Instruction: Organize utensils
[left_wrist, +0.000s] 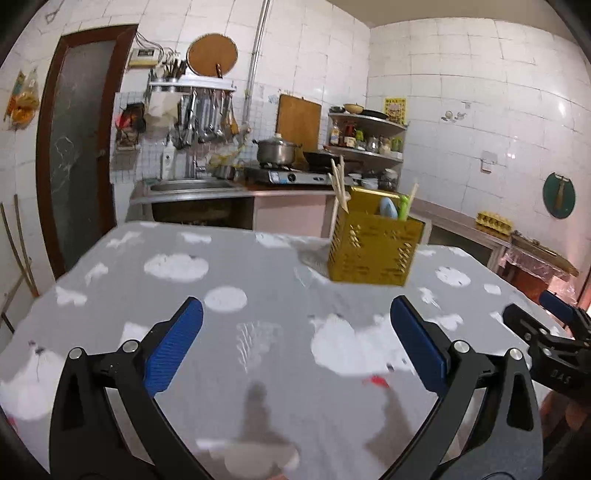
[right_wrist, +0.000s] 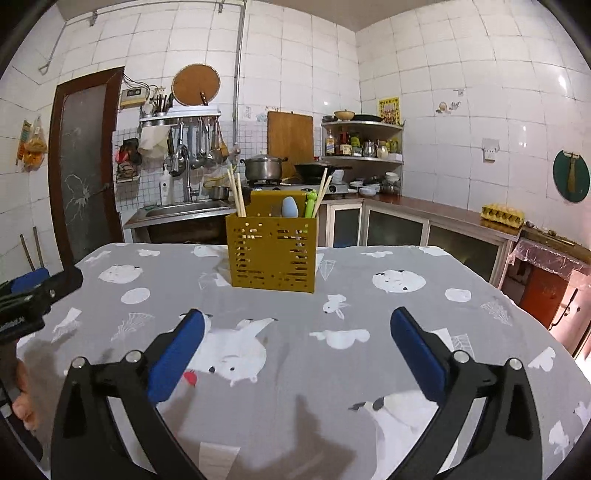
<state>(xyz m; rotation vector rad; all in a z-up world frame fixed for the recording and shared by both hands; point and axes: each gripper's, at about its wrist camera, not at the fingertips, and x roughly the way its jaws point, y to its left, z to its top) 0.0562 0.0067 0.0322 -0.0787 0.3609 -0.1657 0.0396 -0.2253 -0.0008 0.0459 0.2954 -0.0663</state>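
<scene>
Utensils (left_wrist: 388, 208) are standing in a yellow perforated holder (left_wrist: 373, 251) on the grey patterned tablecloth (left_wrist: 221, 258), and in the left wrist view we are seeing that holder at about one o'clock from our left tongs (left_wrist: 295, 347), well apart from the blue pads (left_wrist: 173, 347). Those tongs are spreading wide over bare cloth, pinching nothing. At four o'clock the tip of our right tongs (left_wrist: 543, 325) is poking in at the frame's edge. Pale chopsticks (left_wrist: 340, 184) are leaning out of the holder's left corner, with a light blue handle and a green one beside a further chopstick on the right.

In the right wrist view we are looking at the holder (right_wrist: 273, 254) nearly at twelve o'clock from the right tongs (right_wrist: 295, 350), well apart. These jaws are also gaping wide with nothing between them. The holder is standing upright, its slotted front facing us, chopsticks (right_wrist: 236, 195) on the left. Our left tongs (right_wrist: 40, 295) are showing at nine o'clock.
</scene>
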